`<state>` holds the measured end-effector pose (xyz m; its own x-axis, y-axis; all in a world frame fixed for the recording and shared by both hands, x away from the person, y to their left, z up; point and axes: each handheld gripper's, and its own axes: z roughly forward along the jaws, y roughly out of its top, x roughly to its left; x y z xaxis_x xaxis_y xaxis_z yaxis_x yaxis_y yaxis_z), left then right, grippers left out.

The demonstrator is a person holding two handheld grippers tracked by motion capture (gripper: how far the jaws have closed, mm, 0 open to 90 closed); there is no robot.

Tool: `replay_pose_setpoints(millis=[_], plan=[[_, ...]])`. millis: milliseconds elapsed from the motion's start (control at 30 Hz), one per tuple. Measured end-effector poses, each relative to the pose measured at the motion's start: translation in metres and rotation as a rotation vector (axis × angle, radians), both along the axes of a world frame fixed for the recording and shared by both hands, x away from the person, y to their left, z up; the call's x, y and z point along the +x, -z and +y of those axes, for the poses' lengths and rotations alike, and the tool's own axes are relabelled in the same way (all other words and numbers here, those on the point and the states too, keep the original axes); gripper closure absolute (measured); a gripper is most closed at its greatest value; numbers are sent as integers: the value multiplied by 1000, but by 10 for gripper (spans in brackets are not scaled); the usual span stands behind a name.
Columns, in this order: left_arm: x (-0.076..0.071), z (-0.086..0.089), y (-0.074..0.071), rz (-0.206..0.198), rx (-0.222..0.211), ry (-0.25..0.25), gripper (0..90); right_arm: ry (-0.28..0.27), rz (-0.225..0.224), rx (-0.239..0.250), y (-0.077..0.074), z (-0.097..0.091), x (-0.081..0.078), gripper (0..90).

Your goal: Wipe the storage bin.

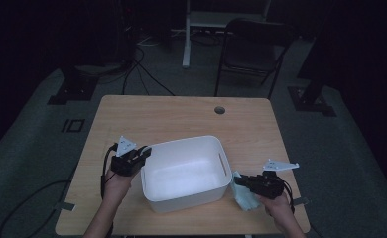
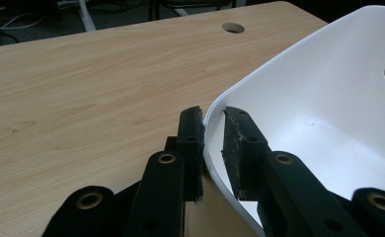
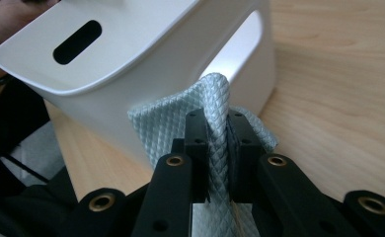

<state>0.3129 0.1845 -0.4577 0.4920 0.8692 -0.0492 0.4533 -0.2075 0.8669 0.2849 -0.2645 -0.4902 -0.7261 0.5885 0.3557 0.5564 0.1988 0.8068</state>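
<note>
1. The white bin (image 1: pixel 184 173) stands on the wooden worktop (image 1: pixel 181 114) near its front edge, about midway between the left and right edges. It looks like thin moulded plastic: light, stiff enough to keep its shape, smooth and probably a little slippery. Its inside appears empty.
2. The left gripper (image 1: pixel 141 154) has its jaws closed on the bin's rim at the left wall, near the far-left corner. In the left gripper view one pad sits outside the wall and one inside, with the bin wall (image 2: pixel 328 98) thin between them. A rim grip like this should steady a light bin, though a hard pull could tip or flex it.
3. The slotted handles in the side walls (image 3: pixel 77 34) look like the surer place to take hold if the bin had to be lifted.
4. The pale blue cloth (image 1: pixel 243 194) hangs just beside the bin's right wall, near the front-right corner of the worktop. It is soft, limp and textured with a diamond weave, so it should grip well and drape freely.
5. The right gripper (image 1: pixel 237 181) has its jaws clamped on a gathered fold of the cloth (image 3: pixel 217 123), the rest hanging loose below. Taken by a bunched fold it will likely trail, so it needs lifting clear over the rim.
</note>
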Motion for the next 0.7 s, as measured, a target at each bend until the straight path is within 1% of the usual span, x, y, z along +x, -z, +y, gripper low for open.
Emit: replay_pose_setpoints(millis=[33, 100, 133, 200, 267, 367, 500, 533, 567, 633, 700], plan=[[0, 0, 0, -1, 0, -2, 779, -13, 5, -3, 2, 3, 1, 818], [0, -1, 0, -3, 2, -6, 779, -22, 14, -24, 6, 11, 2, 818], [0, -1, 0, -4, 3, -7, 779, -16, 10, -35, 7, 14, 3, 818], [-1, -2, 0, -3, 3, -11, 779, -9, 22, -35, 10, 15, 7, 819], [-1, -2, 0, -4, 5, -16, 779, -1, 42, -64, 16, 20, 10, 820], [-1, -2, 0, -2, 1, -19, 779, 8, 84, -105, 30, 25, 18, 822], [0, -2, 0, -1, 0, -13, 779, 13, 127, -128, 44, 29, 28, 821], [0, -2, 0, -1, 2, -11, 779, 10, 132, -131, 44, 29, 30, 821], [0, -2, 0, 0, 3, -11, 779, 7, 127, -127, 41, 28, 31, 821], [0, -2, 0, 1, 3, -10, 779, 12, 103, -91, 33, 27, 32, 821], [0, -3, 0, 0, 7, -13, 779, 11, 83, -74, 26, 26, 35, 821]])
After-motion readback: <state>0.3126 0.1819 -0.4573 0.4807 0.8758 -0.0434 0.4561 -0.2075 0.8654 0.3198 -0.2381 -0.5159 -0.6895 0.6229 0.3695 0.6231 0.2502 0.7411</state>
